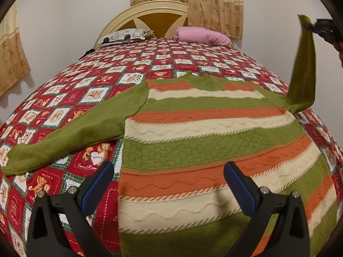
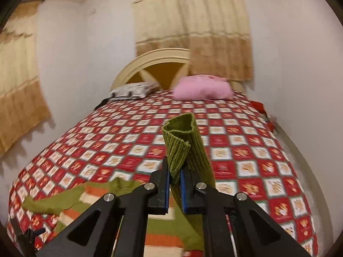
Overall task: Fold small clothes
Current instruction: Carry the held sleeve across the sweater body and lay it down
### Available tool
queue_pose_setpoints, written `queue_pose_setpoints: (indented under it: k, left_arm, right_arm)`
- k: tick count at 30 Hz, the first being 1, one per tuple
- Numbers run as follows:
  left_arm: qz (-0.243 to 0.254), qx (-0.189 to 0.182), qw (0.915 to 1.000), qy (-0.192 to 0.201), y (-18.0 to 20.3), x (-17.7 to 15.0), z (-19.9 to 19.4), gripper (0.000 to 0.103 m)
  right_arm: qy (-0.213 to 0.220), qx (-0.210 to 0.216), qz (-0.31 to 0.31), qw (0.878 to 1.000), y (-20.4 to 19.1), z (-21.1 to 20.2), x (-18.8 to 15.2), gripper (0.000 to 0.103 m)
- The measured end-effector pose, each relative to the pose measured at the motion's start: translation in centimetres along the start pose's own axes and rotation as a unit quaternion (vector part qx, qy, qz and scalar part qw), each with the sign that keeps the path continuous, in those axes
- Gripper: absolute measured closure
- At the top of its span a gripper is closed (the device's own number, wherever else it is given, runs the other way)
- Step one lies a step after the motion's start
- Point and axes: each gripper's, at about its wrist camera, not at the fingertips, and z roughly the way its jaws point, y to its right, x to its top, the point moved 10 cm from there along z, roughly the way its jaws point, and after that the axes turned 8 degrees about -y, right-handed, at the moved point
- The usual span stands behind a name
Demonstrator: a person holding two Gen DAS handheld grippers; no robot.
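A small knitted sweater (image 1: 203,141) with green, orange and cream stripes lies flat on the bed, neck away from me. Its left green sleeve (image 1: 70,135) stretches out flat to the left. My left gripper (image 1: 169,171) is open and empty, hovering over the sweater's lower body. My right gripper (image 2: 174,171) is shut on the ribbed cuff of the right green sleeve (image 2: 184,143) and holds it lifted above the bed. In the left wrist view that sleeve (image 1: 304,68) rises steeply up to the right gripper (image 1: 321,27) at the upper right.
The bed has a red checked quilt (image 1: 107,68) with bear pictures. A patterned pillow (image 1: 124,35) and a pink pillow (image 1: 201,35) lie by the cream headboard (image 1: 150,10). Curtains (image 1: 193,0) hang behind. A wall runs close along the bed's right side (image 2: 300,64).
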Motion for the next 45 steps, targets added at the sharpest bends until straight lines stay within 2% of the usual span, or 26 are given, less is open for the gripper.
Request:
queue_pose_setpoints:
  k: [4,8,10,14,17,18,19,21,23,26,30,32,33,35,37,39,42,43,44,45]
  left_arm:
    - [-0.01,-0.005,0.9999,0.003,-0.7,-0.1,0.0,0.0]
    - [-0.021,-0.009,0.9997,0.003,-1.4,-0.2,0.0,0.0]
    - [-0.024,-0.007,0.9997,0.004,-1.8,-0.3,-0.1,0.0]
    - [-0.031,-0.001,0.9995,0.004,-3.1,-0.4,-0.2,0.0]
    - [-0.034,0.009,0.9994,0.001,-4.2,-0.6,-0.1,0.0]
    - [-0.036,0.012,0.9993,-0.001,-4.5,-0.7,0.0,0.0]
    - [-0.037,0.016,0.9992,-0.004,-5.0,-0.8,0.2,0.0]
    - [-0.038,0.021,0.999,-0.008,-5.6,-0.9,0.2,0.0]
    - [-0.039,0.016,0.9991,-0.01,-6.0,-0.8,0.2,0.0]
    - [-0.034,0.002,0.9994,-0.011,-6.1,-0.1,0.0,0.0]
    - [-0.023,-0.018,0.9996,-0.001,-5.4,2.1,-0.5,0.0]
    - [-0.013,-0.021,0.9996,0.011,-4.6,3.8,-0.4,0.0]
    - [-0.009,-0.029,0.9995,0.011,-4.0,4.7,0.1,0.0]
    - [-0.007,-0.05,0.9987,0.007,-2.8,5.9,1.0,0.006]
    - [-0.009,-0.078,0.9968,-0.01,-1.3,6.9,3.0,0.025]
    - [-0.004,-0.075,0.9968,-0.026,-0.3,7.5,5.2,0.041]
    - [-0.005,-0.065,0.9965,-0.052,0.6,7.9,8.8,0.048]
    - [-0.007,-0.073,0.9952,-0.065,1.0,7.7,9.9,0.049]
    - [-0.009,-0.078,0.9941,-0.075,1.2,7.5,10.7,0.054]
    - [-0.018,-0.086,0.9927,-0.083,1.3,7.4,11.5,0.07]
  right_arm:
    - [-0.012,0.027,-0.048,0.998,-7.2,2.2,-0.7,0.096]
    - [-0.032,0.064,-0.077,0.994,-13.6,5.5,-3.0,0.096]
    - [-0.05,0.093,-0.071,0.992,-17.0,8.0,-5.1,0.096]
    - [-0.086,0.125,-0.065,0.986,-22.1,12.8,-9.6,0.096]
    - [-0.137,0.16,-0.061,0.976,-25.6,17.0,-14.3,0.094]
    - [-0.156,0.177,-0.061,0.97,-26.4,17.9,-15.8,0.088]
    - [-0.171,0.182,-0.061,0.966,-26.8,18.4,-16.9,0.065]
    - [-0.194,0.178,-0.07,0.962,-26.9,18.3,-18.8,0.027]
    - [-0.181,0.183,-0.085,0.963,-26.1,16.6,-19.1,0.028]
    - [-0.164,0.145,-0.096,0.971,-22.5,14.4,-18.9,0.028]
    - [-0.13,0.055,-0.104,0.984,-15.4,12.1,-18.5,0.028]
    - [-0.138,0.009,-0.109,0.984,-12.9,12.2,-19.7,0.028]
    - [-0.147,0.001,-0.105,0.984,-11.6,12.1,-20.0,0.027]
    - [-0.155,0.001,-0.101,0.983,-11.0,12.2,-21.4,0.027]
    - [-0.148,-0.009,-0.112,0.983,-10.9,12.1,-22.4,0.027]
    - [-0.147,-0.024,-0.128,0.981,-11.1,12.4,-23.5,0.027]
    - [-0.157,-0.037,-0.147,0.976,-11.4,13.0,-24.7,0.027]
    - [-0.165,-0.043,-0.154,0.973,-11.5,13.4,-25.2,0.027]
    - [-0.169,-0.048,-0.16,0.971,-11.7,13.7,-25.5,0.027]
    - [-0.166,-0.054,-0.164,0.971,-11.7,13.7,-25.5,0.027]
